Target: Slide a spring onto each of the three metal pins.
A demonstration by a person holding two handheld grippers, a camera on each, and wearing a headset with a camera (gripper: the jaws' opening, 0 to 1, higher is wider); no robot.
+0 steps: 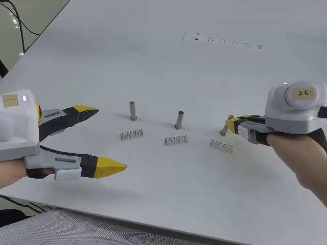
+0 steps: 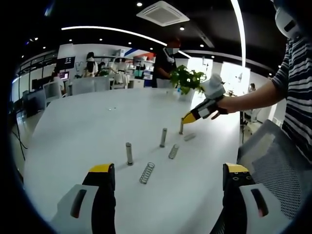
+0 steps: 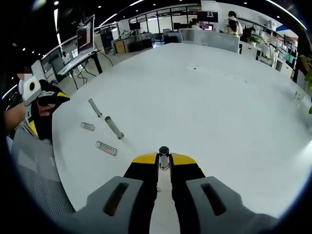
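— Where was the right-hand pin?
— Clenched in my right gripper (left gripper gaped wide). 3 springs lay on the white table, near 2 free pins.

Three metal pins, three springs and one power strip at 12 o'clock are counted on the counter, and two hand-held grippers are seen.

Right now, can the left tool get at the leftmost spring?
Probably yes. The left tool is open and the leftmost spring lies just ahead of its tips on the table, with nothing between. The right tool is closed on the right-hand pin, well aside.
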